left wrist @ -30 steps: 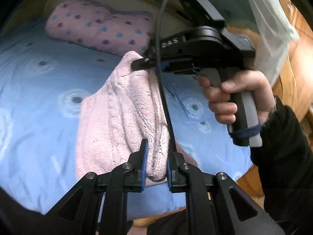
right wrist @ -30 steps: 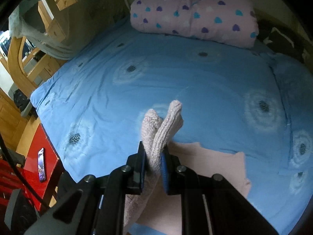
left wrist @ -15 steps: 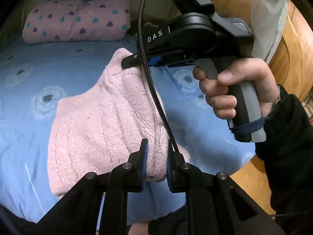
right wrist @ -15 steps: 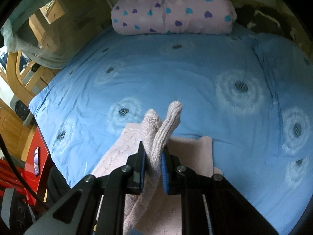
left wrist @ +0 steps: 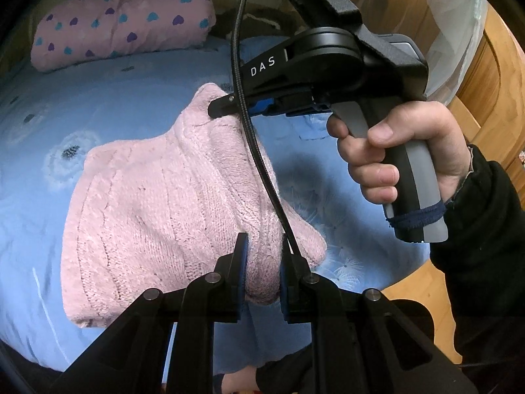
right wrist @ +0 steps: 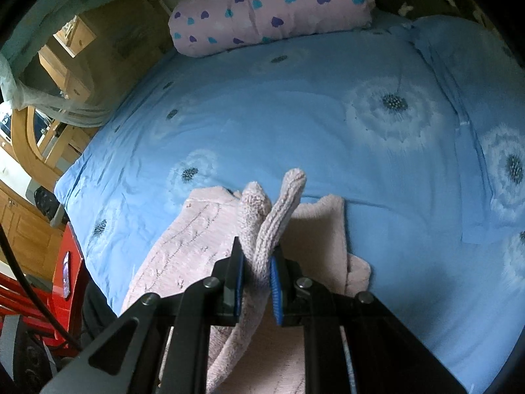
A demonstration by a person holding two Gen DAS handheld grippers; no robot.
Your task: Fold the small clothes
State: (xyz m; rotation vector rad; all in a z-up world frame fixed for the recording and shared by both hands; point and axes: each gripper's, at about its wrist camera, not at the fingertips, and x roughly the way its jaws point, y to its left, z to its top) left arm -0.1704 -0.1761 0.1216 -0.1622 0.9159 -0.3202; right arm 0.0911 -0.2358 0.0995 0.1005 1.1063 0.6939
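Right now your left gripper point(left wrist: 262, 269) sits bottom centre of the left wrist view w/ both fingers pinched on a thick fold of the pink knit sweater point(left wrist: 157, 210), fabric bulging between the blue pads. Your right gripper point(right wrist: 257, 262) is clamped narrow on a bunched bit of the same sweater at lower centre of the right wrist view; two knit ends stick up past the fingertips. In the left wrist view you see that right gripper from the side, upper centre-right, its tip biting the sweater's upper corner, your right hand point(left wrist: 393, 161) wrapped round the grey-black handle at centre right. A black cable point(left wrist: 259, 164) runs from the gripper body down across the knit to the lower centre. The sweater hangs stretched between both grips, its far part lying on the blue dandelion-print bedsheet point(right wrist: 295, 115), approx mid-left of the left wrist frame. A pink heart-print pillow point(right wrist: 272, 3) lies at the top centre, right wrist view, well apart from the sweater. Wooden furniture point(right wrist: 69, 75) shows upper left; something red point(right wrist: 69, 279) at lower left.
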